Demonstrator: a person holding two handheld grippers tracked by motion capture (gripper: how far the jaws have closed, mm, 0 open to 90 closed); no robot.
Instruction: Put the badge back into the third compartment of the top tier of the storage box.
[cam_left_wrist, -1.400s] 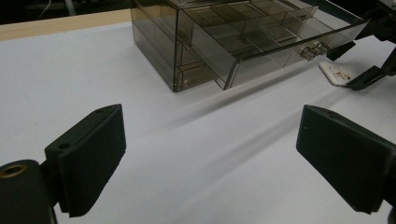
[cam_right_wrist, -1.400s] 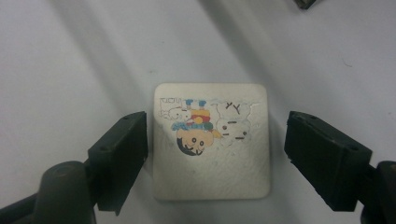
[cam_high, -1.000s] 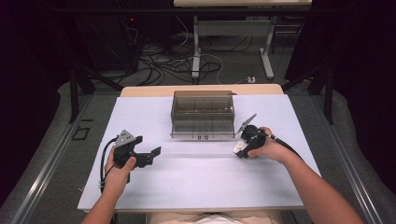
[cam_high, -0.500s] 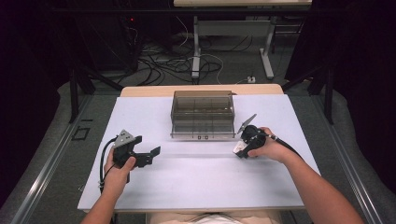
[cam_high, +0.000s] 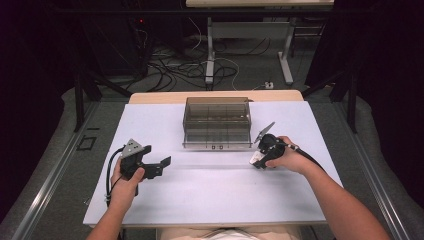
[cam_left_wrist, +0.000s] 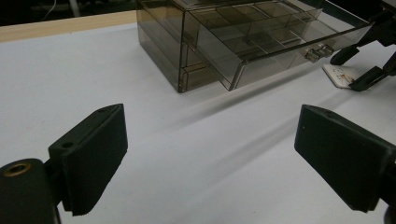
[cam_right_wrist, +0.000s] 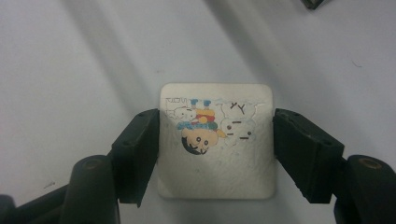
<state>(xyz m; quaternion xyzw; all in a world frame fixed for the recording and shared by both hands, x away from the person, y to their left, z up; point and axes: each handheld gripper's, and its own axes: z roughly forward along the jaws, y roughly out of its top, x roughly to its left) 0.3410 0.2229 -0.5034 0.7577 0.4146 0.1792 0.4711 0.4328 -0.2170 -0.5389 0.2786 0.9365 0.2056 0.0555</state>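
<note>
A small white square tile (cam_right_wrist: 215, 172) with a cartoon picture lies flat on the white table (cam_high: 210, 195), right of a smoky clear drawer box (cam_high: 216, 122). My right gripper (cam_right_wrist: 215, 135) points down over the tile. Its jaws have just been closing, and the pads now press on the tile's two sides. From the left gripper view the tile (cam_left_wrist: 340, 74) and the right gripper (cam_left_wrist: 369, 65) appear beside the box's pulled-out lower drawer (cam_left_wrist: 280, 51). My left gripper (cam_high: 162, 166) rests at the table's left, open. Its jaws (cam_left_wrist: 210, 158) have eased slightly closer, with nothing between them.
The drawer box (cam_left_wrist: 210, 42) stands at the middle back of the table, with divided compartments and two small knobs on the drawer front. A wooden edge (cam_high: 155, 97) runs behind the white surface. Cables lie on the floor beyond.
</note>
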